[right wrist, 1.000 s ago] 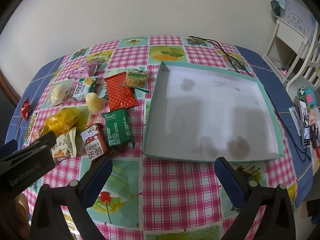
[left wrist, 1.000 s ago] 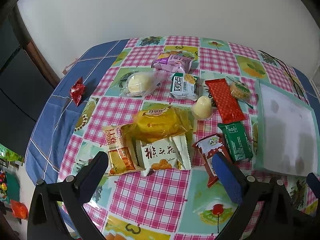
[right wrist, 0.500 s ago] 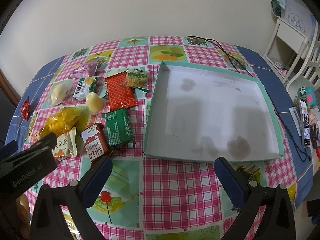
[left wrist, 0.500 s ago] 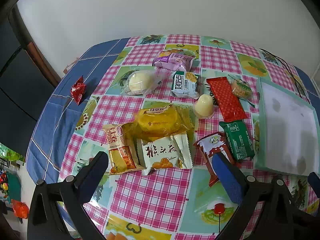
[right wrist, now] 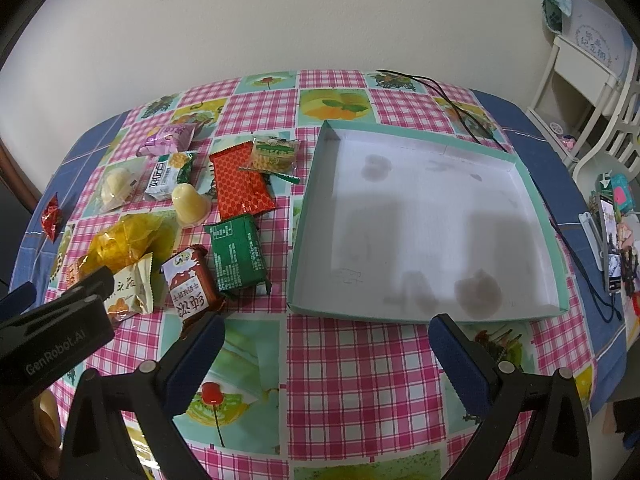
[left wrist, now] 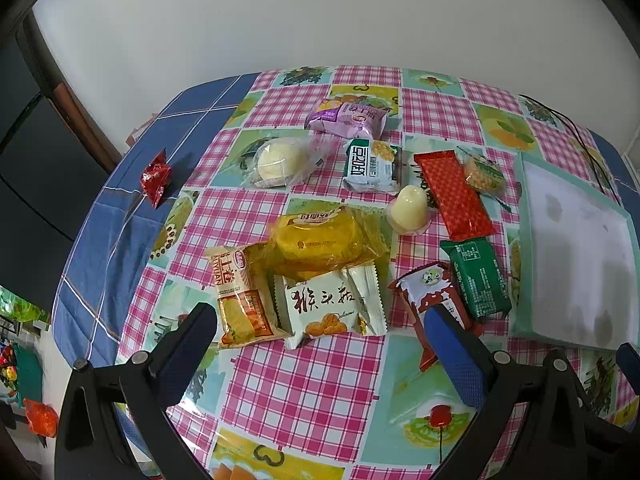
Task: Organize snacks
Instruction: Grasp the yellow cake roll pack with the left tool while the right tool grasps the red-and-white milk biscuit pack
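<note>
Several wrapped snacks lie on the checked tablecloth. My left gripper [left wrist: 320,320] is open just above the near ones: a white cracker pack [left wrist: 332,304], an orange pack [left wrist: 240,292], a yellow cake bag [left wrist: 320,240] and a brown-and-white bar [left wrist: 432,296]. Further off lie a green pack [left wrist: 478,276], a red wafer [left wrist: 454,194], a jelly cup [left wrist: 410,208] and a purple pack [left wrist: 346,118]. An empty shallow teal-rimmed box [right wrist: 536,196] sits to the right. My right gripper [right wrist: 324,328] is open, empty, at the box's near edge.
A small red candy [left wrist: 155,178] lies alone on the blue cloth at the far left. A black cable [right wrist: 460,108] runs behind the box. A white chair [right wrist: 588,92] and a cluttered shelf stand past the table's right edge. The wall is close behind.
The left gripper has crept slightly forward and down toward the near snacks. The right gripper and all snacks have stayed put.
</note>
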The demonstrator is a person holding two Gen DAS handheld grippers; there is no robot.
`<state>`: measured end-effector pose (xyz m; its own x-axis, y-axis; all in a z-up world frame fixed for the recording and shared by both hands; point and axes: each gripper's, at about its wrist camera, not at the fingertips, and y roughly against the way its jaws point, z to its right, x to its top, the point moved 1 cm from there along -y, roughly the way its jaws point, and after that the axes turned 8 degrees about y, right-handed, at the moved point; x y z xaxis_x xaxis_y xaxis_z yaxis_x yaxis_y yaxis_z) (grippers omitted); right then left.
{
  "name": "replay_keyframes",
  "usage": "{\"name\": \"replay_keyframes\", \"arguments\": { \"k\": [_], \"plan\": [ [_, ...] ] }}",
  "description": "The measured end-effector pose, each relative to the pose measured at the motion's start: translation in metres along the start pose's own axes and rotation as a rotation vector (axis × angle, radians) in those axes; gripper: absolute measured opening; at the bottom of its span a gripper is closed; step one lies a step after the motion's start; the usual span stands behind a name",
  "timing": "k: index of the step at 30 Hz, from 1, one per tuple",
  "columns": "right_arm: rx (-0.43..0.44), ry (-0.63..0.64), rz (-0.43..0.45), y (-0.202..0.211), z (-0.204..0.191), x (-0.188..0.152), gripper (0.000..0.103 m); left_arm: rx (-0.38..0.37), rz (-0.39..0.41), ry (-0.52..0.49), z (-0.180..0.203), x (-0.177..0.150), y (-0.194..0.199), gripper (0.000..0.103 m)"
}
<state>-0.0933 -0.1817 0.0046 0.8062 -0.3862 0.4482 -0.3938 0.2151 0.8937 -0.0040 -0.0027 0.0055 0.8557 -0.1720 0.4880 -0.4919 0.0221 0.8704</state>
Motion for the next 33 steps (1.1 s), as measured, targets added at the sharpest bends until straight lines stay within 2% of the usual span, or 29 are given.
{"name": "replay_keyframes", "arguments": {
  "k": [6,22,26,31,33],
  "plan": [
    [0.029,0.008,0.005,-0.004,-0.009,0.004,0.103,0.003,-0.025,0.046,-0.013,0.006,-0.008,0.103],
    [0.135,0.101,-0.041,-0.032,-0.075,0.017,0.102,-0.025,-0.1,0.216,-0.078,0.02,-0.04,0.103],
    [0.174,0.111,-0.041,-0.038,-0.086,0.024,0.095,-0.027,-0.122,0.251,-0.092,0.023,-0.053,0.103],
    [0.219,0.14,-0.058,-0.049,-0.099,0.03,0.078,-0.028,-0.151,0.271,-0.103,0.026,-0.07,0.102],
    [0.225,0.144,-0.073,-0.055,-0.101,0.032,0.072,-0.03,-0.158,0.263,-0.103,0.027,-0.076,0.097]
  ]
}}
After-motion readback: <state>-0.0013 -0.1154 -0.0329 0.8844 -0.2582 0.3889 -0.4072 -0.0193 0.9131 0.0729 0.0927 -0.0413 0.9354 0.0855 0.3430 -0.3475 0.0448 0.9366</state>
